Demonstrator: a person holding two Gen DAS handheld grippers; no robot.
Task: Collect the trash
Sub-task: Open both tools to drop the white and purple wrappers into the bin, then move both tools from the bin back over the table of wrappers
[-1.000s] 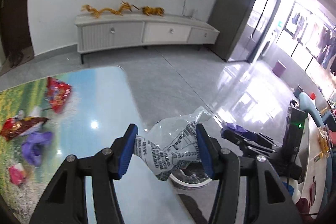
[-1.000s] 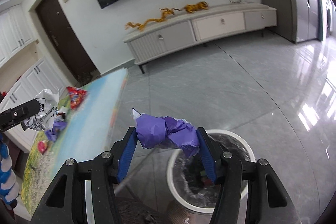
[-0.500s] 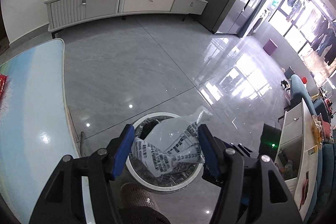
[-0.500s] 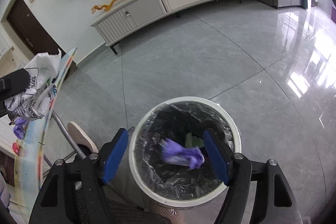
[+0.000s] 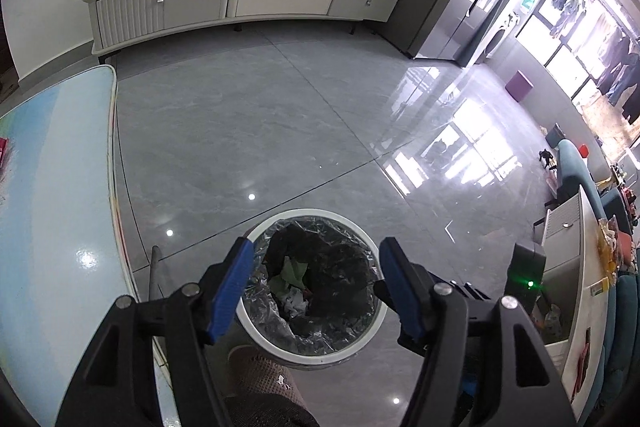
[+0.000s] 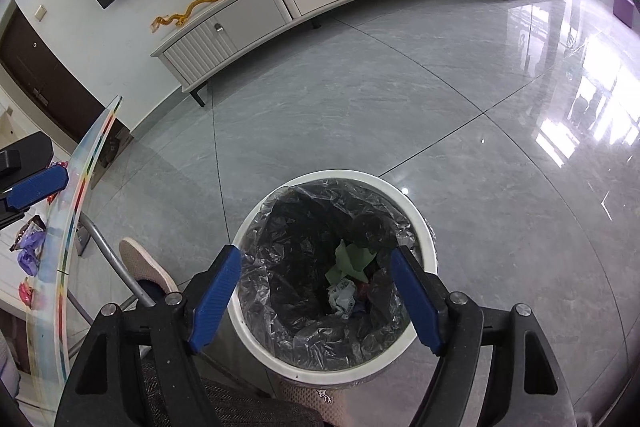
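Observation:
A white bin (image 5: 260, 329) (image 6: 340, 174) with a black liner stands on the floor right under both grippers. Inside lie a green paper (image 6: 351, 259) (image 5: 294, 269), a white printed plastic bag (image 6: 342, 297) (image 5: 295, 301) and a bit of purple wad (image 6: 359, 308). My left gripper (image 5: 316, 253) is open over the bin's mouth with nothing between its blue pads. My right gripper (image 6: 317, 259) is open over the same mouth, also empty. One blue fingertip (image 6: 38, 185) of the left gripper shows at the left edge of the right wrist view.
The picture-topped table (image 5: 60, 187) (image 6: 68, 247) edges the bin on the left. On it lie a purple wad (image 6: 30, 259), a snack packet (image 6: 30, 227) and a red wrapper (image 6: 26, 293). A person's shoe (image 6: 144, 263) and a table leg (image 6: 108, 247) stand beside the bin.
Both grippers came down over the bin. The right one let go of the purple wad, then the left one let go of the white printed bag. Both pieces now lie in the bin.

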